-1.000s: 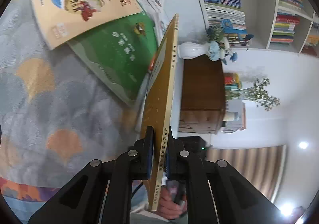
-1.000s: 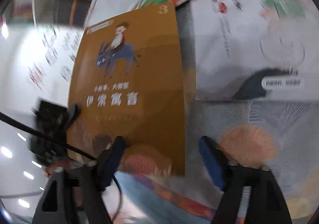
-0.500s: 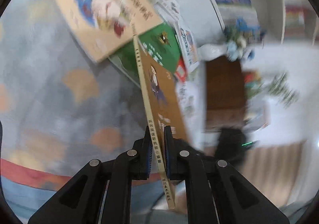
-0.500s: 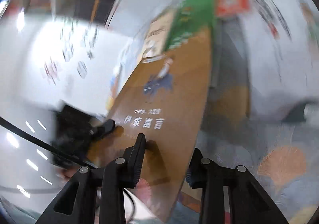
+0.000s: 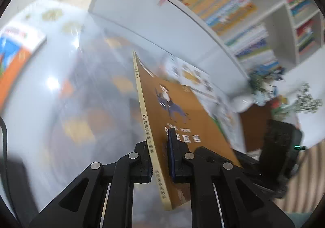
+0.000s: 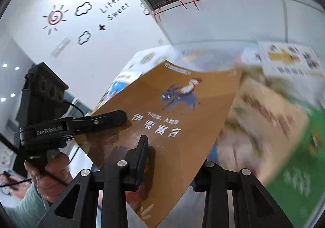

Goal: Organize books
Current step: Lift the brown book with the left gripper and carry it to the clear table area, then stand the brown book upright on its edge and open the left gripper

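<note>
Left wrist view: the left gripper (image 5: pixel 160 159) is clamped on the spine edge of the thin brown paperback book with a donkey rider on its cover (image 5: pixel 180 118). A second ago that book stood edge-on over the patterned grey cloth; now it has been lifted and swung toward the white bookshelf packed with colourful spines (image 5: pixel 239 14), with the heap of loose picture books (image 5: pixel 195 73) passing behind it. That suggests the carry to the shelf is under way.

From the right wrist, the right gripper (image 6: pixel 172 165) has closed in from wide open to straddle the book's lower edge, one pad on the cover; whether it actually pinches, I cannot tell.

The book's long axis runs away from both grippers, top edge toward the bookshelf, cover tilted up and rightward.
</note>
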The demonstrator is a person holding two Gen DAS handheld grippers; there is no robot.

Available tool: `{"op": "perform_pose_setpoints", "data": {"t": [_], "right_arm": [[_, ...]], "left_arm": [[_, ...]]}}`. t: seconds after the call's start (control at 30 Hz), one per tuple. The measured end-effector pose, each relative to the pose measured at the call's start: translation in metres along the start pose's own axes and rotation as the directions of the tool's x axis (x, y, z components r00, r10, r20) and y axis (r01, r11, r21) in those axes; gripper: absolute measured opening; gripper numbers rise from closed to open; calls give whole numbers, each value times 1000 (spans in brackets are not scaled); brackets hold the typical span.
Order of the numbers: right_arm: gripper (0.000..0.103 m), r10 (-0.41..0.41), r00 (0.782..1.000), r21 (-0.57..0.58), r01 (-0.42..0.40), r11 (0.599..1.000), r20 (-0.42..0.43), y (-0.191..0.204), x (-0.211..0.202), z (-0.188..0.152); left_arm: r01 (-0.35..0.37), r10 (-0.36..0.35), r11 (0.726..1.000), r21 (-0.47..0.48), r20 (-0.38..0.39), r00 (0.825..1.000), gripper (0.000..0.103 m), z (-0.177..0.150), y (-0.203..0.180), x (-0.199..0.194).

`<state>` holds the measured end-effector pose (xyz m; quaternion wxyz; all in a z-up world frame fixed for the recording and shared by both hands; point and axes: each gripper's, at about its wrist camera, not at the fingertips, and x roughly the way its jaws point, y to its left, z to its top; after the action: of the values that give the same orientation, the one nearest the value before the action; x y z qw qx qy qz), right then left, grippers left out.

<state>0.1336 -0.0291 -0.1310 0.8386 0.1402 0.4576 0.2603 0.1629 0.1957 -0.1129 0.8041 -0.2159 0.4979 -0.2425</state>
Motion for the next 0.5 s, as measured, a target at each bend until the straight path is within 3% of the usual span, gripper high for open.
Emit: {"op": "perform_pose_setpoints", "data": {"t": [0.13, 0.23, 0.33, 0.4, 0.43, 0.5], "right_arm": [[33, -64, 998, 18, 64, 998, -10, -7, 56, 42], [34, -105, 994, 49, 105, 993, -16, -13, 99, 77], [35, -139, 985, 81, 148, 986, -102, -28, 140, 89], [35, -170, 974, 87, 184, 979, -148, -36, 158, 84], [35, -179, 971, 92, 195, 976, -155, -40, 163, 83], [36, -164, 974, 150, 187, 971, -154, -54, 170, 84]], "left_arm": [[-80, 80, 996, 48, -3, 997, 11, 62, 31, 36], [-150, 152, 988, 47, -50, 987, 20, 81, 56, 66], [-189, 192, 981, 40, -122, 974, 27, 71, 76, 84], [-260, 267, 964, 60, -170, 949, 25, 63, 90, 90], [-280, 288, 957, 72, -171, 942, 25, 62, 95, 91], [-289, 295, 955, 66, -123, 947, 25, 69, 102, 87]]}}
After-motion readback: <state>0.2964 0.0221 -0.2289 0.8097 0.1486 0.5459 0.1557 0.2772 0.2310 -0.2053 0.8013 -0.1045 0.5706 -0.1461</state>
